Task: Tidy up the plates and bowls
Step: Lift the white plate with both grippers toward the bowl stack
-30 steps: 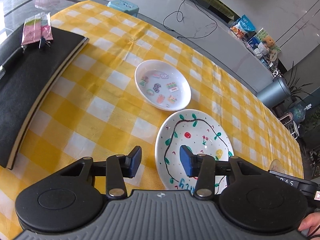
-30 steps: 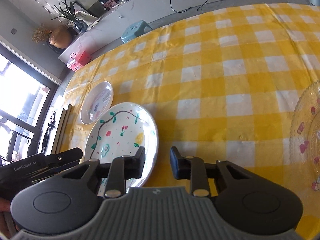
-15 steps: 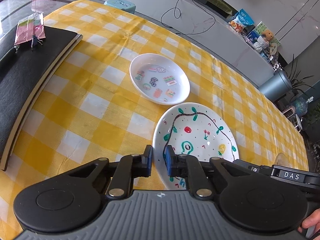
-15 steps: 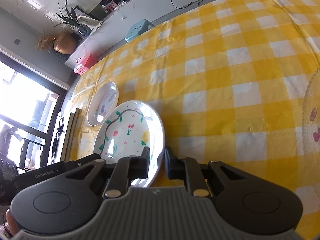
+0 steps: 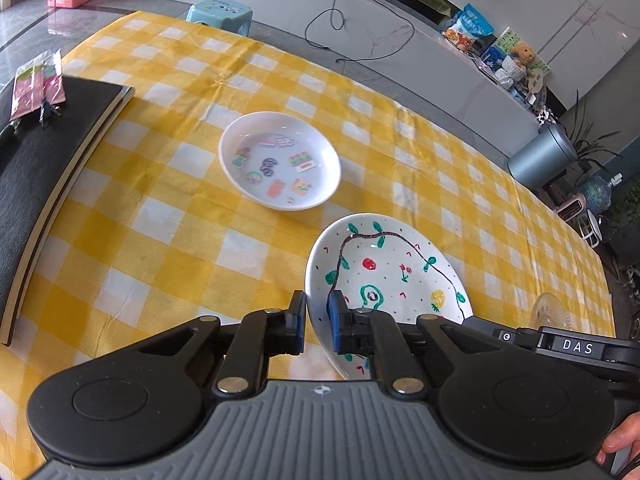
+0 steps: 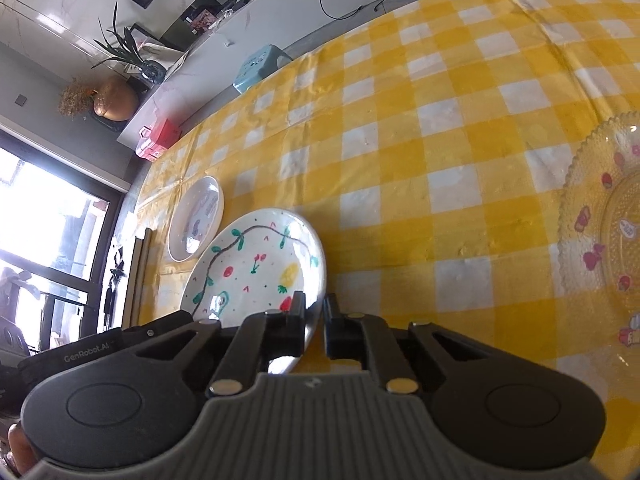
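Now, with the left claw [image 5: 317, 322] and right claw [image 6: 314, 325] both clenched on the painted plate's [image 5: 384, 276] opposite rims, lift evenly, keeping it level.

Glossy ceramic painted plate [image 5: 400, 276], woven checked tablecloth [image 5: 160, 240], clear embossed glass dish [image 6: 600, 220]

"das" on right gripper [image 5: 576, 346], "genrobot.ai" on left gripper [image 6: 86, 347].

A home living room: checked tablecloth [image 5: 168, 240], marble TV console [image 5: 400, 36] (snacks, soft toy), potted plants [image 6: 120, 52].
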Tool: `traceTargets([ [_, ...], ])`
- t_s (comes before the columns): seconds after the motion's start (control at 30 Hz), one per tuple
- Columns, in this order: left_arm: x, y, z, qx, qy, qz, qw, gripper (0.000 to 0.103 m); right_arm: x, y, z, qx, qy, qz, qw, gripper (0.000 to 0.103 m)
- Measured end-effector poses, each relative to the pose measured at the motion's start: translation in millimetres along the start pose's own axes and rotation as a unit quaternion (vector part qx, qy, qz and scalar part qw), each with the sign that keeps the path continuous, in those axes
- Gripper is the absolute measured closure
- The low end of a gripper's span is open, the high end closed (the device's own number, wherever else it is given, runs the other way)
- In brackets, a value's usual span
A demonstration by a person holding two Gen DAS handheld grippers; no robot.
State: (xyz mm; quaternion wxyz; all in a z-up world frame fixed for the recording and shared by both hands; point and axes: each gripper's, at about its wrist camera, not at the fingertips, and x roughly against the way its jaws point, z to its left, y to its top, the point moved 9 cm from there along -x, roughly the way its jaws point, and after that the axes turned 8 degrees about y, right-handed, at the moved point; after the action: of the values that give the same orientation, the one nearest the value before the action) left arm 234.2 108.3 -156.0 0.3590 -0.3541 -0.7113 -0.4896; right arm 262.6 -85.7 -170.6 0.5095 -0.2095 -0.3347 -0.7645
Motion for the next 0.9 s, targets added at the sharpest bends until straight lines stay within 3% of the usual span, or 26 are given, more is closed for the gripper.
traceTargets([
  [0.5,43,-15,-81,-0.069,-0.021,-0.014,0.9973,0.09,89,-15,-24,-0.045,-0.012,-0.044,0.998,0.096],
  [0.9,71,-66,-153,-0.1,-0.062,-0.008,0.993,0.09,175,-57,-68,-0.085,-0.042,-0.071,0.993,0.095],
])
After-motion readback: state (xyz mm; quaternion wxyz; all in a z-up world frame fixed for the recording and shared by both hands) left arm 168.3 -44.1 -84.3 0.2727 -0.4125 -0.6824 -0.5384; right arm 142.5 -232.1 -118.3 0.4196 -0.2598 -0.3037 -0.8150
